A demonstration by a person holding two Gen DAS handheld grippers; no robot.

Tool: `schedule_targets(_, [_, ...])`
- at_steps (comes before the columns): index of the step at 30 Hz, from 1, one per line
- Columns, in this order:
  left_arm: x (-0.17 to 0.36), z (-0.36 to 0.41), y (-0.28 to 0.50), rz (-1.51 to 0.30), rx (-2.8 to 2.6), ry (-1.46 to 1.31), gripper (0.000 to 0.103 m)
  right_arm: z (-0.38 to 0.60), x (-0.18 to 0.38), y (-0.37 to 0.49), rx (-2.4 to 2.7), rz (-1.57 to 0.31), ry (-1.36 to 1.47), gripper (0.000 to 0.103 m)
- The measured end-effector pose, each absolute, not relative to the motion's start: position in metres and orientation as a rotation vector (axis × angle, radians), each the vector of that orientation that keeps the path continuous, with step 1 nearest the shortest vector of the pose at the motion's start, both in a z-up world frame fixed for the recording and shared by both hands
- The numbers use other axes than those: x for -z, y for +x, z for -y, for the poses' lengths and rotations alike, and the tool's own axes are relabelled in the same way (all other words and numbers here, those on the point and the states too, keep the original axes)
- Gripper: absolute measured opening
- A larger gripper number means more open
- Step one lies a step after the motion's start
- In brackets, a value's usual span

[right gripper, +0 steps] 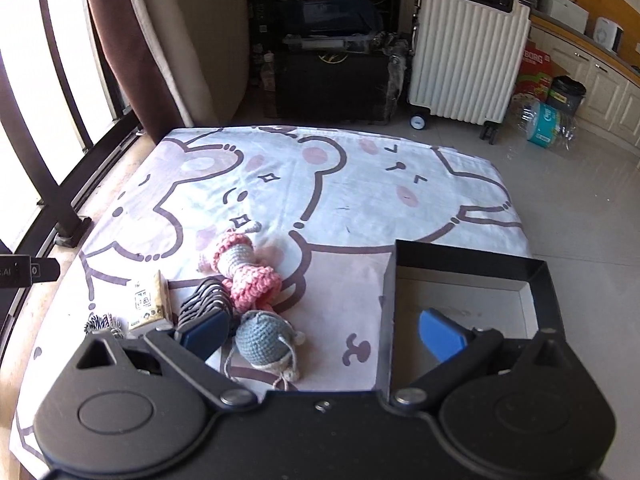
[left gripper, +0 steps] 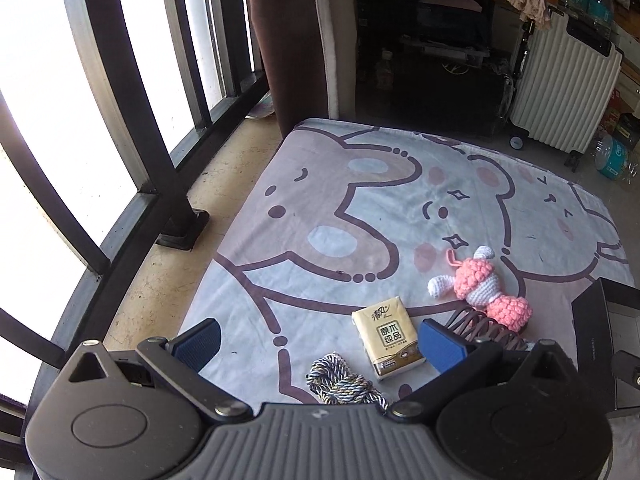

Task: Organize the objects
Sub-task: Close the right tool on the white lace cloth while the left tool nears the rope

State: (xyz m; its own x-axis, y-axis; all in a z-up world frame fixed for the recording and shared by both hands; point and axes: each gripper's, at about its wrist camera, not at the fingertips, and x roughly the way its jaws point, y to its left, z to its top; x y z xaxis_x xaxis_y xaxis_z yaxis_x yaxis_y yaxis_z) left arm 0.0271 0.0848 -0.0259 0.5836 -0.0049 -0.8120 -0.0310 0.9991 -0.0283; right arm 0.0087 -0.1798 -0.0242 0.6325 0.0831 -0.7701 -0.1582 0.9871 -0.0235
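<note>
A cartoon-print blanket [left gripper: 360,200] lies spread on the floor beside a barred window [left gripper: 100,100], and the small things to be sorted sit bunched at its near edge. The left gripper [left gripper: 320,344] hovers over them with its 2 blue-padded fingers [left gripper: 440,344] spread wide and nothing between them. Seen between those fingers is a yellow tissue pack [left gripper: 386,342] lying flat, and just near of it a coil of braided cord [left gripper: 344,384] in grey and gold strands. To the right of the pack lies a pink and white crochet doll [left gripper: 484,288], and touching the doll's near end is a dark brown claw hair clip [left gripper: 484,328], partly hidden behind the right finger.

The right gripper [right gripper: 324,336] is also wide open and empty. Its left finger sits just beside the hair clip, while its right finger [right gripper: 440,336] hangs over the inside of a black open box [right gripper: 472,260] that rests on the blanket's right near corner; what shows of the box's pale floor is bare. Between the fingers lies a blue-grey crochet toy [right gripper: 264,340] with loose pale strings, just near of the pink doll. Far behind the blanket stand a white ribbed suitcase [right gripper: 468,60] and dark clutter.
</note>
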Motion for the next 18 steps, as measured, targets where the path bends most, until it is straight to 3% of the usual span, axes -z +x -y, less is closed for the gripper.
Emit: schedule_targets(18, [0.073, -0.099, 0.049, -1.095, -0.012, -0.054, 0.103, 0.129, 0.064, 0.013, -0.361, -1.017, -0.229, 0.103])
